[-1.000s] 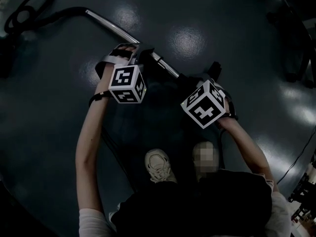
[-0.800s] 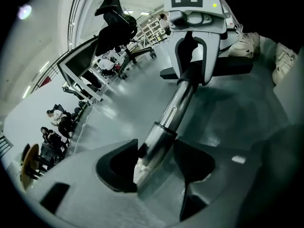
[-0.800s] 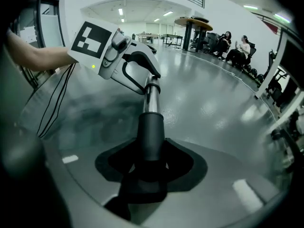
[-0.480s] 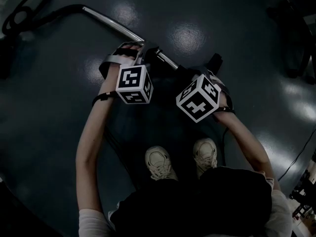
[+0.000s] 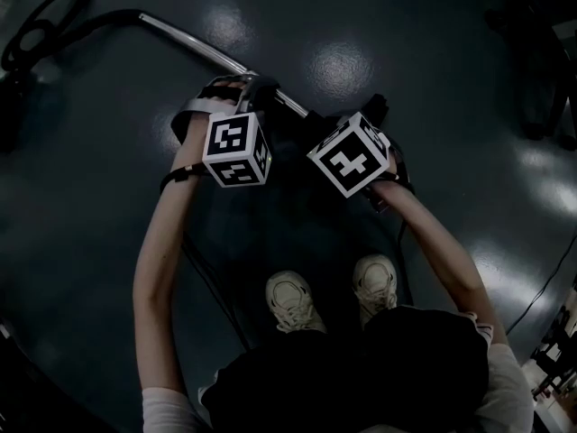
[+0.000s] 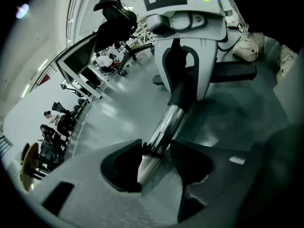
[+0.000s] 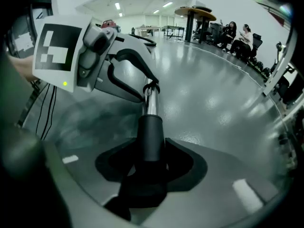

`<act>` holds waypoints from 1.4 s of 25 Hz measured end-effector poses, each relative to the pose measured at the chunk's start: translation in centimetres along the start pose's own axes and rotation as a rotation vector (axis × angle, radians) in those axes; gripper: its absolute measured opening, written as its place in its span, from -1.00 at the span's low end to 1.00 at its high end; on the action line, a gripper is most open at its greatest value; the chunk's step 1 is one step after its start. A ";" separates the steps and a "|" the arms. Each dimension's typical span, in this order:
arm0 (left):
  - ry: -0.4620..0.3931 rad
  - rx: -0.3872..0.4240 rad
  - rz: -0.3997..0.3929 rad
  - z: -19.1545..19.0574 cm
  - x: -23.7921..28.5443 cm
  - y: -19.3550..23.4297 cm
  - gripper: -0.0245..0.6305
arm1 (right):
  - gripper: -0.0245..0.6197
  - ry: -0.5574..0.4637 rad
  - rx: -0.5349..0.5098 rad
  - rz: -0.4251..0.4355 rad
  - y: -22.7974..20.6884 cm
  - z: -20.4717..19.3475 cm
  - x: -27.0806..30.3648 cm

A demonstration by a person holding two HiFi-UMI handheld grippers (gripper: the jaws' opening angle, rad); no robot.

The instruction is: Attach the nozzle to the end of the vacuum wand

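Chrome tubing of the vacuum wand runs from the upper left of the head view down to our two tools, over a dark, glossy floor. At its far end the wand meets a black hose loop lying on the floor.

Our left tool has the wand between its jaws. They have just been closing, and in the left gripper view both pads sit against the bright tube, one on each side. Beyond that grip the tube leads straight on to the nozzle.

Our right tool is clamped on the black nozzle, its jaws set fairly wide apart and pressed on the round collar from both sides. In the right gripper view the collar stands nearly upright between the pads, and the chrome wand goes into its upper mouth. How deep the tube sits inside we cannot tell.

In the head view the two tools are close together, side by side, with the nozzle showing as a dark shape just beyond the right one. Our pale shoes stand below them on the floor.
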State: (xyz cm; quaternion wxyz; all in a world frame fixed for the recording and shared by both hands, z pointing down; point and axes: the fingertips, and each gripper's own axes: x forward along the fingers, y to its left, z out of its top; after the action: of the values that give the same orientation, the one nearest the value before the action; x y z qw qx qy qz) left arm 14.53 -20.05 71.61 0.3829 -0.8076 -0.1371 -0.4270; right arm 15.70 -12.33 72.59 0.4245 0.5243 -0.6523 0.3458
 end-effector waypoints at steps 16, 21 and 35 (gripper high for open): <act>-0.442 -0.651 0.270 1.7 -5.9 5.9 -0.92 | -0.36 -0.299 0.039 -0.080 -1.9 3.6 -2.0; -0.573 -0.799 0.344 2.9 -9.4 7.5 -0.92 | -0.62 -0.483 0.138 -0.063 -3.5 6.4 -6.9; -0.836 -1.134 0.494 3.5 -14.8 7.2 -0.92 | -0.91 -0.787 0.336 -0.014 -6.6 7.6 -14.1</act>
State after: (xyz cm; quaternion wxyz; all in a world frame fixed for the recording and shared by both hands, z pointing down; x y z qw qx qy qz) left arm 11.69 -20.74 55.01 -0.0918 -0.9835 0.1555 0.0090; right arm 21.99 -15.02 56.72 0.0542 0.6825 -0.6955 0.2178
